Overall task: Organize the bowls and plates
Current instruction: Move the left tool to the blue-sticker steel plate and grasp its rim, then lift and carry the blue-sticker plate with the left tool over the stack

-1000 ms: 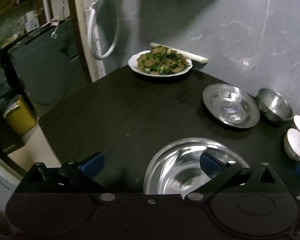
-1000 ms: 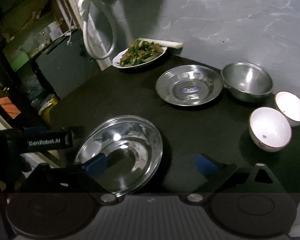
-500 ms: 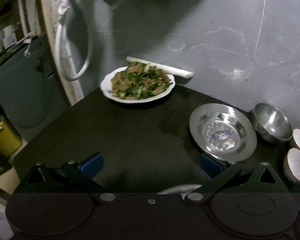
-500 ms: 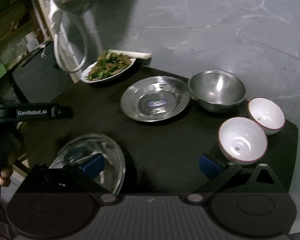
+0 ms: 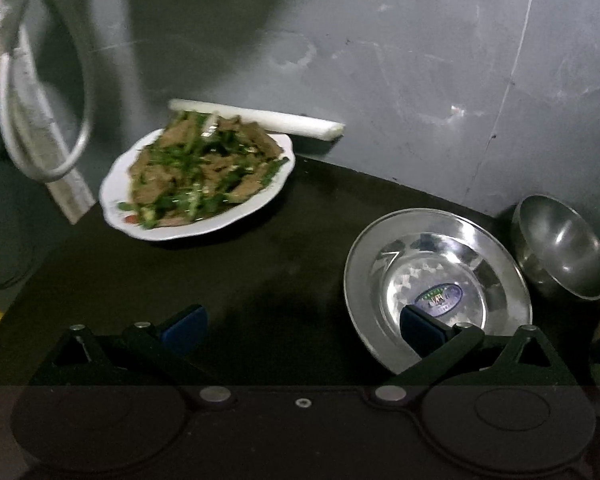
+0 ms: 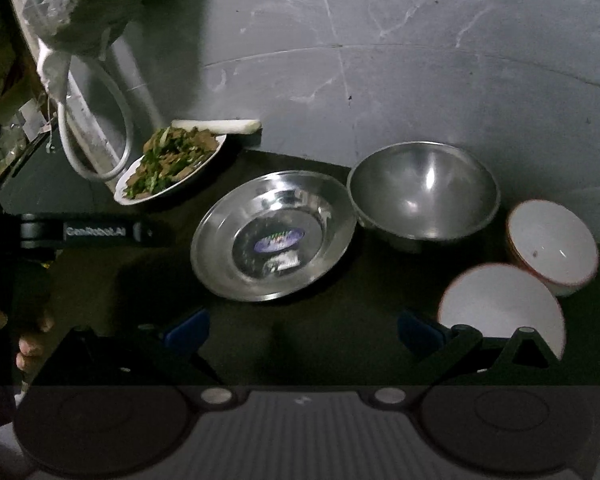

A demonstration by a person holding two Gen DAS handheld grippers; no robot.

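Observation:
On the black table a white plate of stir-fry (image 5: pixel 196 184) (image 6: pixel 168 164) sits at the far left by the wall. A steel plate with a sticker (image 5: pixel 436 288) (image 6: pixel 272 236) lies to its right, then a steel bowl (image 5: pixel 560 248) (image 6: pixel 424 196). Two white bowls (image 6: pixel 500 308) (image 6: pixel 552 240) stand at the right. My left gripper (image 5: pixel 300 330) is open and empty, its right finger over the steel plate's near rim. My right gripper (image 6: pixel 302 330) is open and empty above bare table, its right finger beside the nearer white bowl.
A grey wall (image 6: pixel 380 60) backs the table. A white roll (image 5: pixel 260 120) lies behind the food plate. A white hose loop (image 5: pixel 40 120) hangs at the left. The left gripper's body (image 6: pixel 80 232) shows at the left of the right wrist view.
Both grippers moved forward toward the wall. The large steel basin near the front edge has dropped out of both views. The dishes at the back now look closer.

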